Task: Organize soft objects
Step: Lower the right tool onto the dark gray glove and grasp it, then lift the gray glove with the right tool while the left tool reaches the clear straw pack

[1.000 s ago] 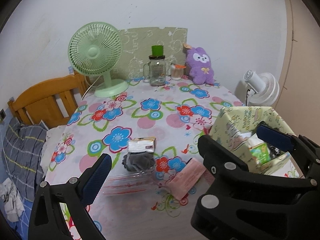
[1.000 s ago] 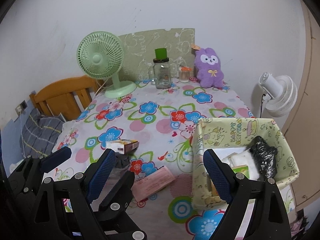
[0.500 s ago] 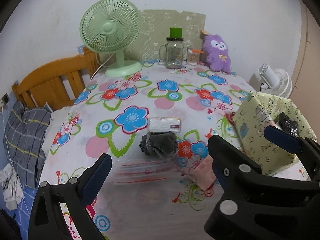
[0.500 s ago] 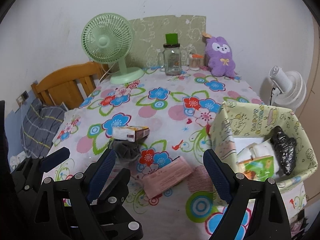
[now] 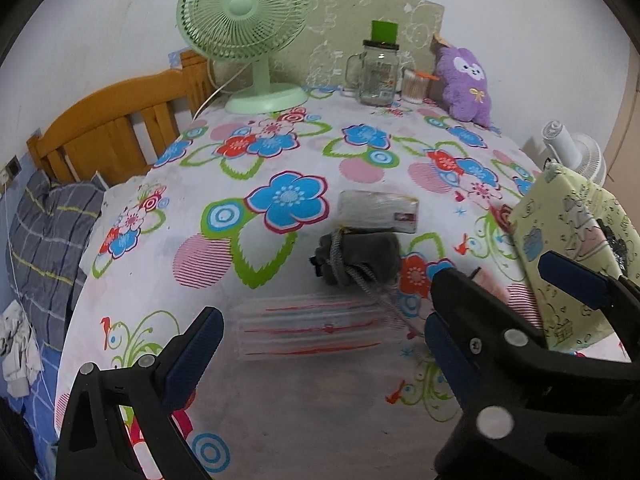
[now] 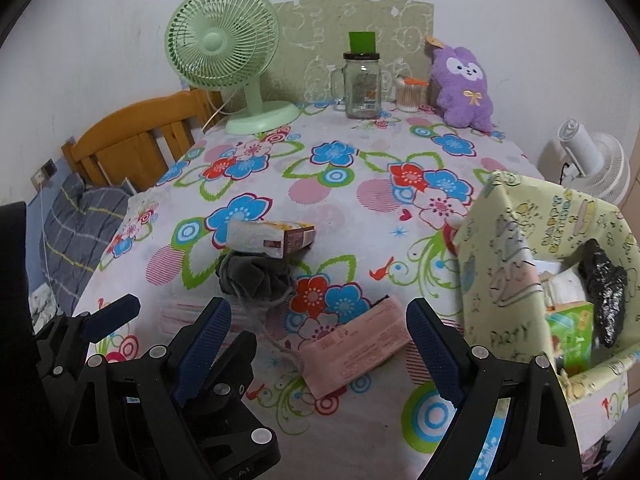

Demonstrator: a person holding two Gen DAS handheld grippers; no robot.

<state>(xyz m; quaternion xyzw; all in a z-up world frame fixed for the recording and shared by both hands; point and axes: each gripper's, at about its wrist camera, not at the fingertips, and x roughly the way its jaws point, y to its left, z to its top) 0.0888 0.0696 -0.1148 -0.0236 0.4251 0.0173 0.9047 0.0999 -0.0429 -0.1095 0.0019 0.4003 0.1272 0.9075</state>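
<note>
On the flowered tablecloth lie a grey drawstring pouch (image 5: 360, 256) (image 6: 252, 272), a small wrapped box (image 5: 378, 210) (image 6: 272, 236) just behind it, a clear red-striped bag (image 5: 312, 332) and a pink packet (image 6: 356, 344). My left gripper (image 5: 320, 344) is open and hangs above the striped bag, touching nothing. Open as well, my right gripper (image 6: 318, 340) hovers over the pink packet with nothing gripped. A purple plush (image 5: 464, 84) (image 6: 464, 84) leans at the back. The yellow-green paper box (image 6: 504, 264) (image 5: 560, 240) on the right holds a black crumpled bag (image 6: 604, 288) and a green packet (image 6: 568, 332).
A green desk fan (image 6: 224, 48), a glass jar (image 6: 362, 84) and a cotton-swab pot (image 6: 408, 96) stand along the back wall. A white fan (image 6: 588, 160) sits off the table's right side. A wooden headboard (image 5: 108, 128) and striped bedding (image 5: 48, 232) lie to the left.
Both grippers have come down and forward toward the table, so the pouch, striped bag and pink packet now sit closer beneath them. Both stay open.
</note>
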